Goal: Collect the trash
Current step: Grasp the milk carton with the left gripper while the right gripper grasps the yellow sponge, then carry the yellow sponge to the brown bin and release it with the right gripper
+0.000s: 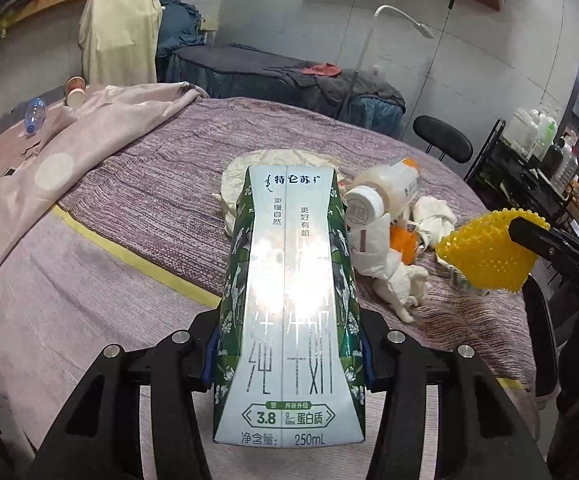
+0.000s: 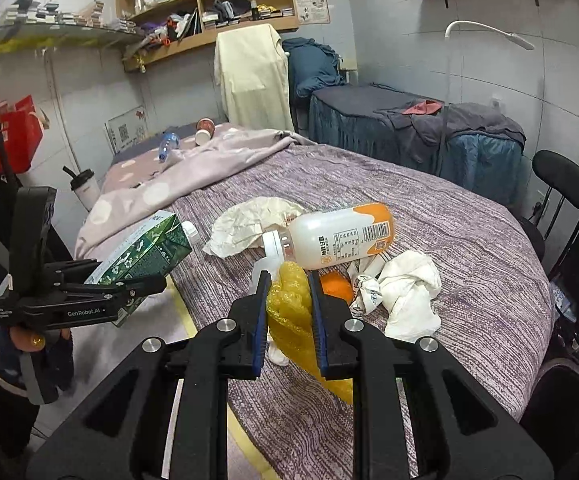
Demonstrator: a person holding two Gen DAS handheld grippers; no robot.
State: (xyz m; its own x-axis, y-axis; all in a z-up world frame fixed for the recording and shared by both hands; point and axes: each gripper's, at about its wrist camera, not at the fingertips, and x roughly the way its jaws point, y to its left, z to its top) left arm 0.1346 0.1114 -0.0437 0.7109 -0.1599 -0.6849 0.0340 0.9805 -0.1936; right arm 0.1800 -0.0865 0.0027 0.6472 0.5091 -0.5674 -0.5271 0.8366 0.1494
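My left gripper (image 1: 289, 356) is shut on a green and white milk carton (image 1: 289, 300), held lengthwise above the bed; the right wrist view shows the same carton (image 2: 145, 248) in that gripper (image 2: 129, 292) at the left. My right gripper (image 2: 289, 320) is shut on a yellow bumpy plastic wrap (image 2: 289, 304), which hangs down between the blue pads. Beyond it on the bedspread lie a white and orange plastic bottle (image 2: 341, 236) on its side, a cream crumpled paper (image 2: 249, 224), a white crumpled tissue (image 2: 405, 292) and a small orange piece (image 2: 335, 286).
The purple striped bedspread (image 2: 469, 248) fills the middle. A pink dotted blanket (image 2: 209, 160) lies bunched at the far left, with a blue bottle (image 2: 168, 145) and paper cups (image 2: 203, 130) beyond it. A lidded cup with a straw (image 2: 85, 188) stands beside the bed. A black chair (image 2: 561, 180) stands at the right.
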